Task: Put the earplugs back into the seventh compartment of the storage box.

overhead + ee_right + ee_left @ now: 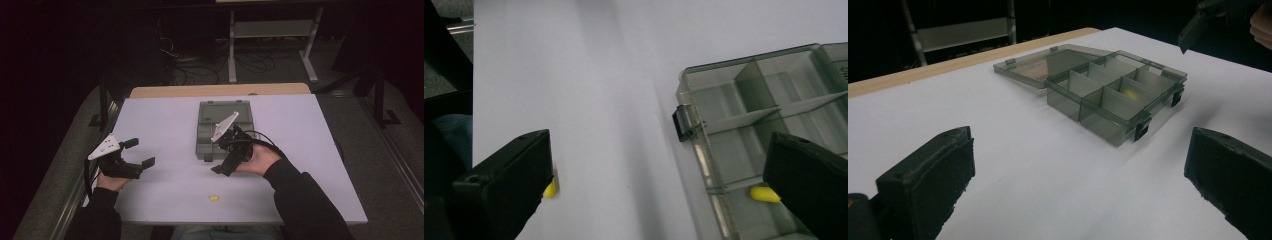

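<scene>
White table (165, 190), yellow piece (550, 190) half behind right tongs (659, 195) (spread wide)

A smoky grey, see-through compartment box (224, 131) with black latches (682, 123) is sitting on the plain white tabletop (165, 125), which is showing a light wood edge (215, 90) at twelve o'clock. A small yellow piece (214, 198) is lying at six o'clock on the white; another yellow piece (764, 194) is glowing inside the box. Both the left gripper (137, 152) and right gripper (222, 162) are showing black jaws and pale grey plates.
</scene>
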{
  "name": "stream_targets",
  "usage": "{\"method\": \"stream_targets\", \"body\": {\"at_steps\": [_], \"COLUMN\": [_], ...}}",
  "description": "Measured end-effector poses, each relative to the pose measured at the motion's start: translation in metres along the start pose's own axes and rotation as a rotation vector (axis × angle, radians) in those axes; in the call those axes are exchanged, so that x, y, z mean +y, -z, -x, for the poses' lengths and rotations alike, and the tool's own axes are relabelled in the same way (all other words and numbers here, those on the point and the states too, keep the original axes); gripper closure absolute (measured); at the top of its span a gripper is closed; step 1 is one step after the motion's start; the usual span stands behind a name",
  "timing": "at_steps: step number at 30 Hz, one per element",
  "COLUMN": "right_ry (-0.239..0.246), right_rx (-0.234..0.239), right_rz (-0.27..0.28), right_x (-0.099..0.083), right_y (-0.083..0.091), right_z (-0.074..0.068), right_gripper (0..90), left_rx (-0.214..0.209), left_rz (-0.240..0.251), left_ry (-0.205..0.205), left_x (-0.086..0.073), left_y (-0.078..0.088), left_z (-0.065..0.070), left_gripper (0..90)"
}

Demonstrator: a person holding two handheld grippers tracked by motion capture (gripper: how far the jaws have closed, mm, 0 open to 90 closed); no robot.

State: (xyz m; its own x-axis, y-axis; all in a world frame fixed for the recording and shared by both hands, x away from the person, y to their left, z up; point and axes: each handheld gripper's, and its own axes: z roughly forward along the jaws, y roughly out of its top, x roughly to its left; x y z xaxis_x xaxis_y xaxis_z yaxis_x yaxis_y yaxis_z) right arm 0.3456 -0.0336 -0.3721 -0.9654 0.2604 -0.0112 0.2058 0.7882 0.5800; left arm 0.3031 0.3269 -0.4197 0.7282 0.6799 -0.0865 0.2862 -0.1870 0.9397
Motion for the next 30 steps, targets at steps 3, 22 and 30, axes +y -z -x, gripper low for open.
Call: {"method": "stream_targets", "body": {"at_steps": [3,22,30], "right_ry": [-0.002,0.034,0.056], "right_rx": [0.012,0.123,0.141], "right_rz": [-0.004,-0.082,-0.102], "right_x": [-0.003,-0.024,-0.032], "right_y": [-0.006,-0.045,-0.052], "right_z": [-0.003,-0.032,-0.042], "right_gripper": [0.0,0.0,0.0], "left_rx": [0.0,-0.002,-0.002], "left_rz": [-0.001,-0.002,-0.002], "left_ry": [0.0,-0.004,-0.005], "left_x": [0.0,0.0,0.0], "left_y": [0.0,0.0,0.0], "left_z": [0.0,0.0,0.0], "left_gripper": [0.0,0.0,0.0]}}
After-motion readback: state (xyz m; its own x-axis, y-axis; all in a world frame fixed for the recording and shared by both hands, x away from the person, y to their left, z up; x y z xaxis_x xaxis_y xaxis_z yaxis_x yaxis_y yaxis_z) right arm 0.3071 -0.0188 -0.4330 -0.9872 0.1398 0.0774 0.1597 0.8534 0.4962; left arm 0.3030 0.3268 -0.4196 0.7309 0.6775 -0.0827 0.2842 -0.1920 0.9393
